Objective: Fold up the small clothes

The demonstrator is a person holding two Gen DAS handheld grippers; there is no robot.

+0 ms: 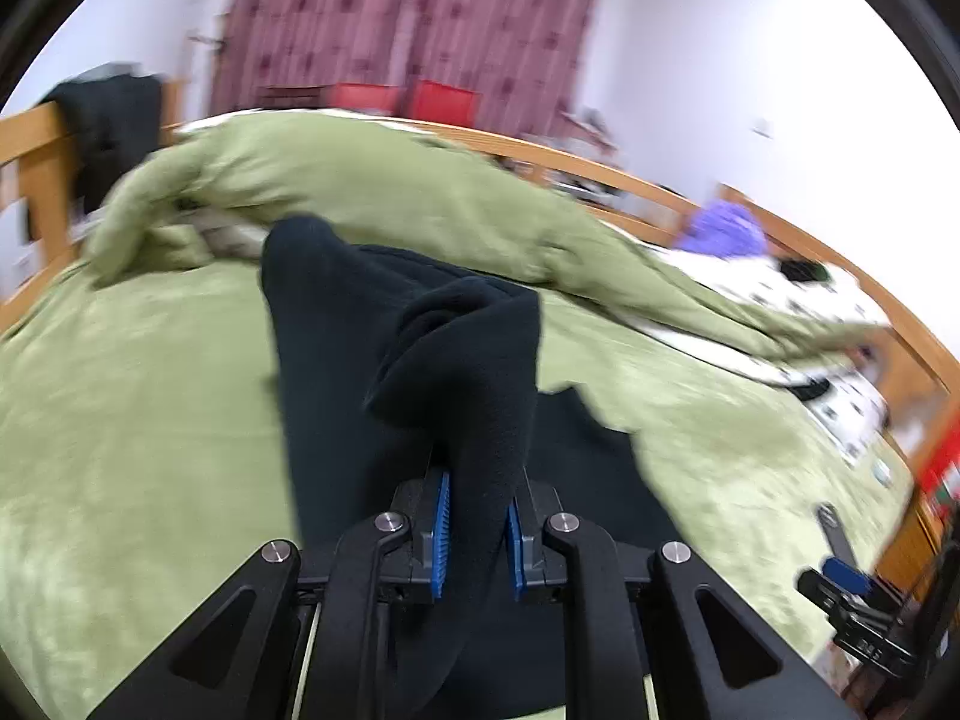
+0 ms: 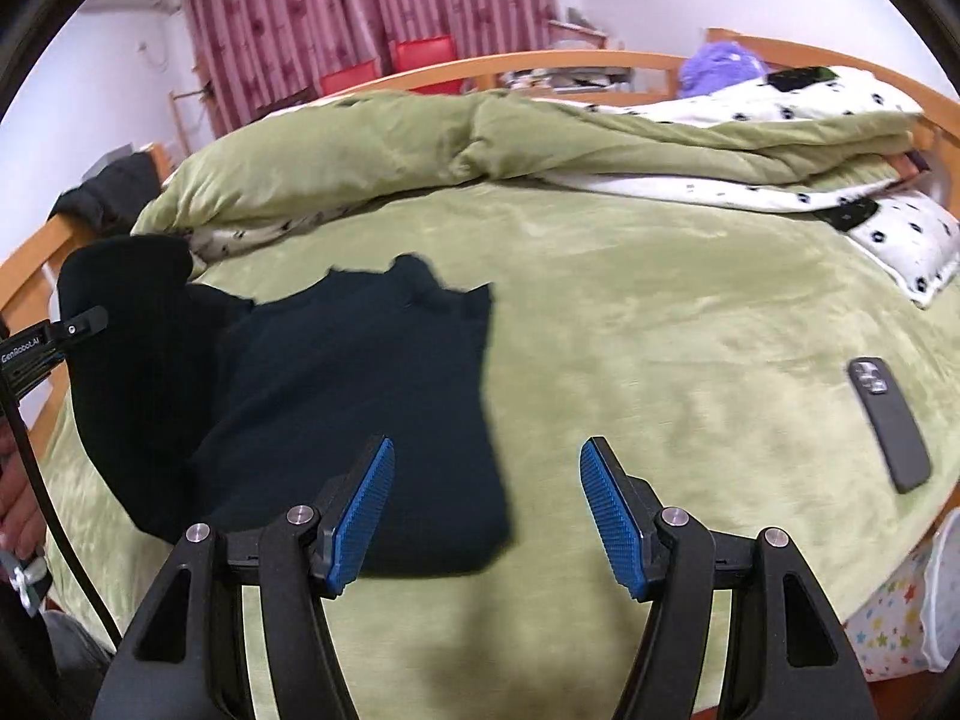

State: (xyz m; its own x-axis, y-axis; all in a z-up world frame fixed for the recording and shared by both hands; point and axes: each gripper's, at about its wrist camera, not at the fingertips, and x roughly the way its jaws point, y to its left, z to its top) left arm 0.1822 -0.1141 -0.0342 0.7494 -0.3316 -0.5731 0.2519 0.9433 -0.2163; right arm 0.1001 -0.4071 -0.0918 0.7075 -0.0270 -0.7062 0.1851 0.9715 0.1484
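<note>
A: Starting at the left of the right wrist view, what's there?

B: The left hand-held gripper (image 2: 90, 319) pokes in from the left edge, beside a raised fold of the dark garment (image 2: 336, 420). A cable hangs below it, and a bit of a person's hand (image 2: 21, 510) shows at the lower left edge.

A: And is that gripper closed?

B: Its own camera answers that: the left hand-held gripper (image 1: 477, 531) has its blue pads (image 1: 441, 534) clamped on a bunched fold of the dark garment (image 1: 408, 330), which rises up the middle of the frame away from the green bedspread (image 1: 138, 420).

A: Where does the rest of the garment lie?

B: In the right wrist view it spreads flat over the green bedspread (image 2: 660, 330), from the left edge to just left of centre, its lower edge reaching behind the near left pad.

A: The other gripper?

B: The right hand-held gripper (image 2: 486, 516) stands wide open at bottom centre, with nothing between its pads. The left pad overlaps the garment's corner in the picture; whether it touches I cannot tell.

A: Further right?

B: A dark phone (image 2: 891, 423) lies on the bedspread at middle right, well apart from the garment. Across the top a rumpled green duvet (image 2: 372, 162) stretches, with a white spotted pillow (image 2: 900, 246) at upper right.
</note>
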